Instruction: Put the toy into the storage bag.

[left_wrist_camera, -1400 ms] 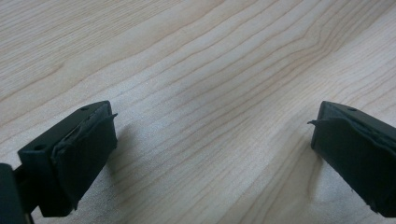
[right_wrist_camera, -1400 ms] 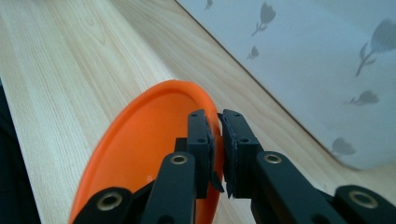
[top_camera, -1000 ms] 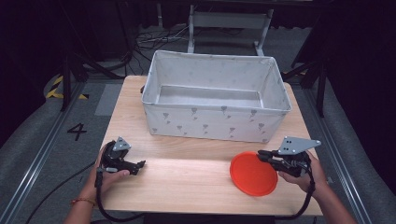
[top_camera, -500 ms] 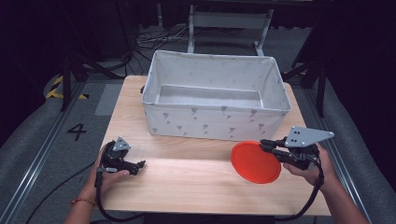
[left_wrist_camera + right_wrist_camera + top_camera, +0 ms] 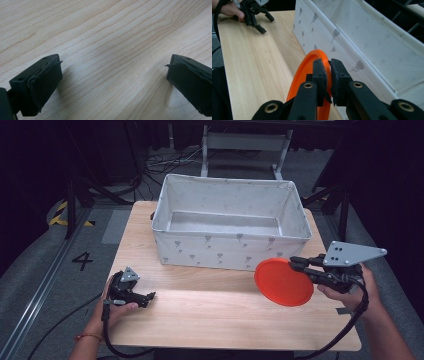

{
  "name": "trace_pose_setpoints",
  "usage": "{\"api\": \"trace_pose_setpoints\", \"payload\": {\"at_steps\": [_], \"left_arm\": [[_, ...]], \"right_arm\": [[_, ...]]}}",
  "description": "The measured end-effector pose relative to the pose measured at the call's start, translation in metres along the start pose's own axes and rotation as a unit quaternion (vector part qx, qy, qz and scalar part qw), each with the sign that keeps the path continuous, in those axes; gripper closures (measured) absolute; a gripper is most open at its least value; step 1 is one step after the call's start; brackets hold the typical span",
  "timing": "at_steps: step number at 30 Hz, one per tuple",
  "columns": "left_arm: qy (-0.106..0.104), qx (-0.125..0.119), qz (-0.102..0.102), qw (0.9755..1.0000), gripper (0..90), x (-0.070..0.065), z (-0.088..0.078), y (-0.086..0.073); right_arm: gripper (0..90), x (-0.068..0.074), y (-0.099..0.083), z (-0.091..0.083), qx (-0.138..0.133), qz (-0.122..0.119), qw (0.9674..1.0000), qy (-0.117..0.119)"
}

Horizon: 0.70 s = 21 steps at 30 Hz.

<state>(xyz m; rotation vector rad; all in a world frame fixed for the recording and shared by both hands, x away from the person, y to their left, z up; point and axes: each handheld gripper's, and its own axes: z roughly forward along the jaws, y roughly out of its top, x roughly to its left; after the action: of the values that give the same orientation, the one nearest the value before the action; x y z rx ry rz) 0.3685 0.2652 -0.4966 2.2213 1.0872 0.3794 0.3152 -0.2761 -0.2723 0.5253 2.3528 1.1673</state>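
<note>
The orange plate is off the surface, held tilted on edge near the right front corner of the fabric bin, just in front of the bin's front wall. The right gripper has it by the rim at the plate's upper right; in the right gripper view the two black fingers are clamped on the plate's edge, one on each face, with the orange rim curving away below them. The person's right hand grips the handle behind, and the grey three-cornered plate on top of that gripper sticks out toward the right edge of the surface. A black cable loops down from it toward the front edge.

The bin is white-grey cloth printed with small grey flower shapes, open at the top, standing at the back middle of the wooden surface. I can see its floor and nothing lying on it.

Well apart, at the front left, the left gripper rests low on the wood in the person's left hand. In the left gripper view its fingers stand wide apart, with bare wood grain between them. The same gripper shows far off in the right gripper view, pointing along the surface.
</note>
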Motion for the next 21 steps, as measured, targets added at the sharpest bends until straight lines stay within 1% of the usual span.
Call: {"api": "trace_pose_setpoints", "payload": {"at_steps": [3,7,11,12,17,21], "left_arm": [[0.0,0.001,0.0,1.0,0.5,0.0,0.0,0.0],[0.0,0.0,0.0,1.0,0.5,0.0,0.0,0.0],[0.0,0.0,0.0,1.0,0.5,0.0,0.0,0.0],[0.0,0.001,0.0,1.0,0.4,0.0,0.0,0.0],[0.0,0.001,0.0,1.0,0.5,0.0,0.0,0.0],[0.001,0.0,-0.001,1.0,0.4,0.0,0.0,0.0]], "right_arm": [[83.3,-0.005,0.007,-0.008,-0.007,0.0,1.0,-0.004],[83.4,-0.011,0.014,-0.016,-0.009,-0.003,0.9999,-0.01],[83.4,-0.018,0.025,-0.023,-0.012,-0.006,0.9996,-0.025],[83.4,-0.02,0.027,-0.025,-0.016,-0.006,0.9995,-0.026],[83.4,-0.03,0.035,-0.03,-0.028,0.0,0.9991,-0.032],[83.4,-0.038,0.042,-0.03,-0.023,0.002,0.999,-0.037]]}}
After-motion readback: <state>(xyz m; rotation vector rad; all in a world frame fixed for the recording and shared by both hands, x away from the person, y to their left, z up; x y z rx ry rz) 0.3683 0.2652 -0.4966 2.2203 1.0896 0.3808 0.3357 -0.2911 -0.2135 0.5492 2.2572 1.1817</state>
